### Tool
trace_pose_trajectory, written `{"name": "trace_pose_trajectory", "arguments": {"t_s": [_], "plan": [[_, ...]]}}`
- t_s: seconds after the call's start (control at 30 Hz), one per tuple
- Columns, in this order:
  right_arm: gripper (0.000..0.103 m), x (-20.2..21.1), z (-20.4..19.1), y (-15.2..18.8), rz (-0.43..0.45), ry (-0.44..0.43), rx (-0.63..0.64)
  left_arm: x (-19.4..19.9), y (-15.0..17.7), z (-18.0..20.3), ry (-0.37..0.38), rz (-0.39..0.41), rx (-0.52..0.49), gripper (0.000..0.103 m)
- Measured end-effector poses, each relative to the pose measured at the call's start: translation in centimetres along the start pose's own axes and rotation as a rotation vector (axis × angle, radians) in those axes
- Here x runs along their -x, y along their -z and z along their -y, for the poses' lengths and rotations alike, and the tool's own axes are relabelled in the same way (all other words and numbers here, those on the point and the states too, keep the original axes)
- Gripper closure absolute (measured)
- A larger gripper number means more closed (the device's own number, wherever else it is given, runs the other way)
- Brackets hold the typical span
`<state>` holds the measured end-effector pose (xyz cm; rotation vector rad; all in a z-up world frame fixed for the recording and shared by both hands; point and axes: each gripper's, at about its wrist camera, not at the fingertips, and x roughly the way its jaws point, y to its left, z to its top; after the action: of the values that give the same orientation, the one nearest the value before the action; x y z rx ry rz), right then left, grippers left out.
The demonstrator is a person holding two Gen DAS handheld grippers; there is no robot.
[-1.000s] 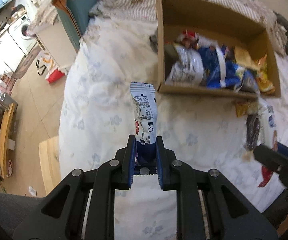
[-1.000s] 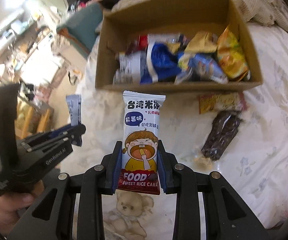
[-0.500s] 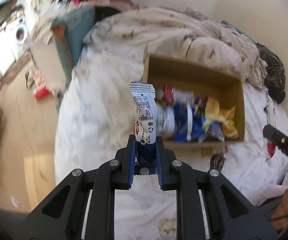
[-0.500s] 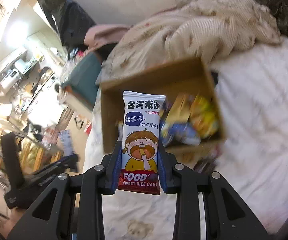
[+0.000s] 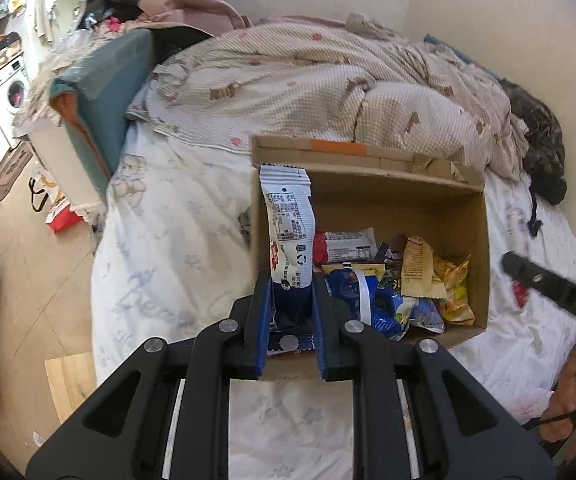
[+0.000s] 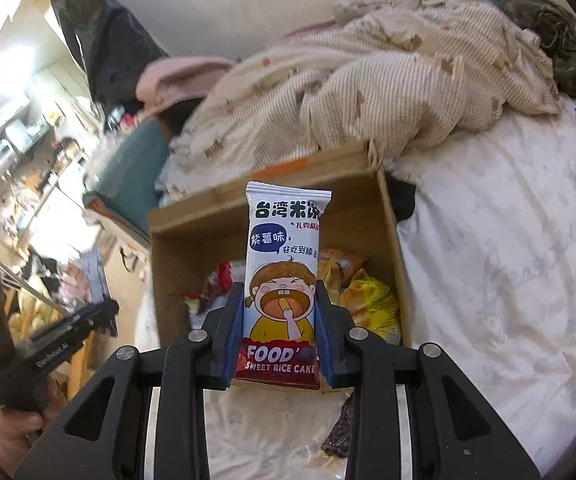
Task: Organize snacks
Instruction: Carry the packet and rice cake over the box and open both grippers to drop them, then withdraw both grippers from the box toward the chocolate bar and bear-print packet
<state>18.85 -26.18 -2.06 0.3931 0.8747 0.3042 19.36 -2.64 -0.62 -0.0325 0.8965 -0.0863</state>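
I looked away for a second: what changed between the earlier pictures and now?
Both grippers rose and tilted up, so the brown cardboard box of snacks sits lower in each view and more bedding shows. Nothing was taken or released: the left gripper stays shut on its white-and-blue wrapper, the right gripper on the white cartoon-printed rice cake packet.

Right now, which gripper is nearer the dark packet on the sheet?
Right. The right gripper is right by the dark packet; the left gripper is farther left, beside the box.
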Motion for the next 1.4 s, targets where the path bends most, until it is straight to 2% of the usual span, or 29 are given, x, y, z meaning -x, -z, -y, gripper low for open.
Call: {"name": "trace_pose_trajectory", "arguments": {"t_s": [0.1, 0.23, 0.5, 0.67, 0.8, 0.97, 1.17, 1.2, 1.23, 1.27, 1.3, 1.33, 1.4], "plan": [[0.070, -3.0, 0.1, 0.3, -0.067, 0.020, 0.001, -2.6, 0.0, 1.1, -0.003, -0.042, -0.053, 0.088], [0.070, -4.9, 0.1, 0.5, -0.094, 0.018, 0.023, -4.6, 0.4, 1.9, -0.005, -0.029, -0.103, 0.088], [0.070, -7.3, 0.5, -0.5, -0.126, -0.026, -0.001, -7.0, 0.0, 2.1, 0.016, -0.061, -0.080, 0.086], [0.070, -8.3, 0.6, -0.4, -0.157, 0.008, 0.006, -7.2, 0.3, 2.3, 0.029, -0.075, -0.098, 0.085], [0.070, -8.1, 0.6, -0.6, -0.149, -0.026, -0.016, -7.1, 0.2, 2.1, 0.023, -0.060, -0.082, 0.085], [0.070, -7.6, 0.2, -0.6, -0.135, -0.028, 0.006, -6.9, 0.2, 2.4, 0.024, -0.056, -0.091, 0.085], [0.067, -6.7, 0.5, -1.1, -0.090, -0.099, -0.040, -6.2, 0.0, 2.6, 0.016, -0.028, -0.103, 0.084], [0.066, -6.6, 0.5, -1.3, -0.084, -0.105, -0.046, -6.1, 0.0, 2.6, 0.013, -0.023, -0.102, 0.080], [0.058, -6.4, 0.6, -1.4, -0.078, -0.108, -0.051, -6.0, -0.1, 2.5, 0.012, -0.019, -0.099, 0.074], [0.042, -6.3, 0.7, -1.5, -0.070, -0.110, -0.054, -5.9, -0.1, 2.4, 0.015, -0.017, -0.094, 0.054], [0.036, -6.2, 0.7, -1.5, -0.064, -0.106, -0.057, -5.8, -0.1, 2.3, 0.020, -0.015, -0.086, 0.031], [0.033, -6.1, 0.8, -1.5, -0.059, -0.103, -0.059, -5.7, -0.1, 2.2, 0.022, -0.009, -0.077, 0.023], [0.033, -6.0, 1.0, -1.6, -0.060, -0.091, -0.056, -5.3, 0.0, 2.2, 0.025, 0.011, -0.073, 0.021]]}}
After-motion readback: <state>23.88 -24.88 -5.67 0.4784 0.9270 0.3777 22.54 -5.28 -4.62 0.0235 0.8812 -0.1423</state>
